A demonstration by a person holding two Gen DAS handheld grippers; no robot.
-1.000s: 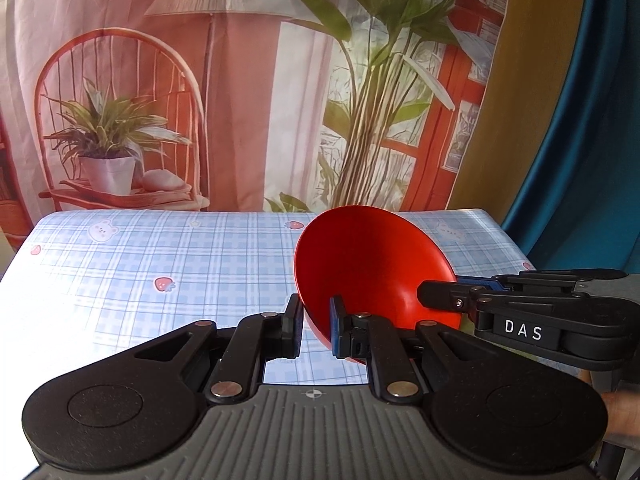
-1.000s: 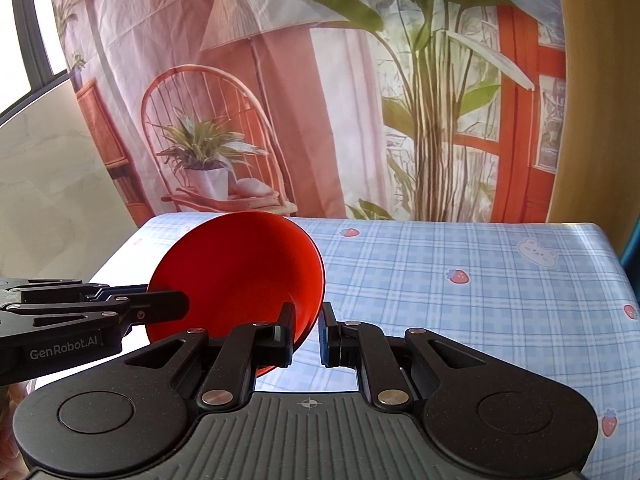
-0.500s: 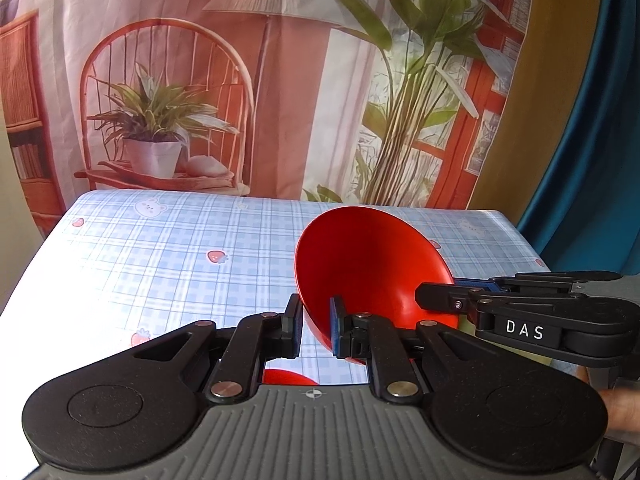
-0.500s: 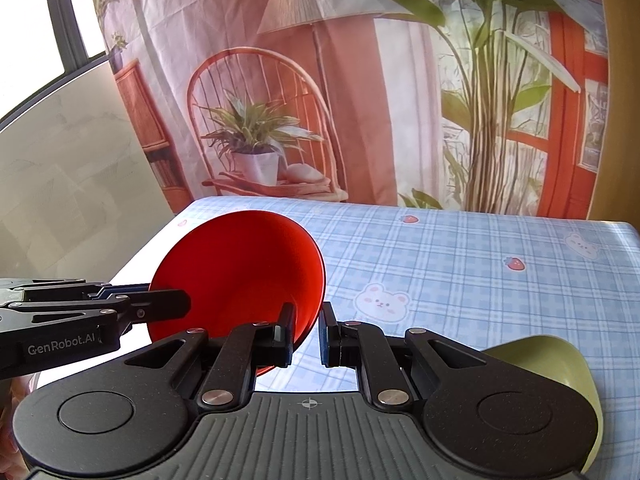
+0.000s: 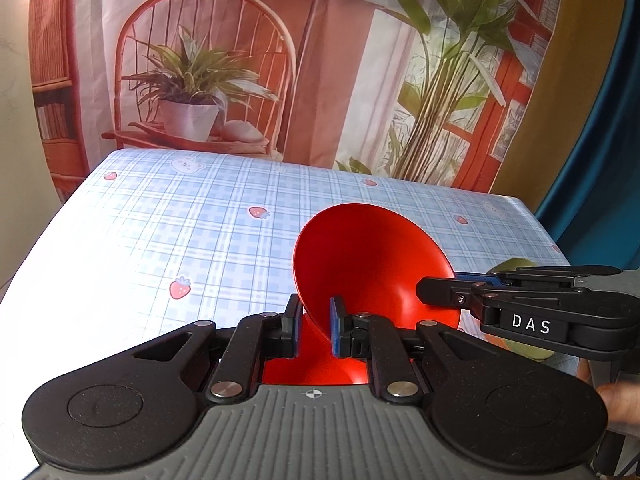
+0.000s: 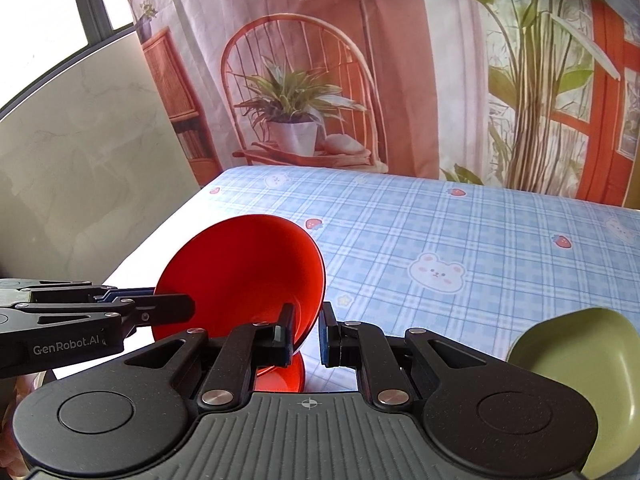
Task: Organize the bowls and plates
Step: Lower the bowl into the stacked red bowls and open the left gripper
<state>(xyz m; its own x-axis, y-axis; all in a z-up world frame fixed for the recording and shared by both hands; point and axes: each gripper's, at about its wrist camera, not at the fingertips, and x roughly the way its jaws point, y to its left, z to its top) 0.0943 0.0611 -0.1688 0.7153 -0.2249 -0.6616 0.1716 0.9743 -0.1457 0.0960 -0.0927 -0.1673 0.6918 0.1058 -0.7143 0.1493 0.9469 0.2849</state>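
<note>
The left gripper (image 5: 314, 330) is clamped on the near rim of the red bowl (image 5: 372, 264), its two blue-padded fingers pinching the wall from either side. The right gripper (image 6: 306, 338) grips the same bowl (image 6: 244, 276) at the opposite side of the rim, one finger inside the bowl and the other outside it. The bowl hangs between them, tilted steeply so that its mouth faces partly sideways, above the checked tablecloth (image 5: 208, 240).

The bowl looks like a rigid, thin-walled matte piece, probably melamine or plastic: light, stiff, and unlikely to shatter, but smooth enough to slide in a pinch. The rim is the sensible place to hold it, as both grippers do, and with two holds on one light bowl the likelier trouble is twisting it out of a pad.

Directly below the bowl, another red dish (image 6: 286, 376) lies on the cloth, seemingly the place to nest it. To the right of the bowl sits an olive-green bowl (image 6: 576, 368), near but apart. Beyond the bowl the cloth holds nothing else in view, and behind the table hangs a printed backdrop (image 6: 360, 80).
</note>
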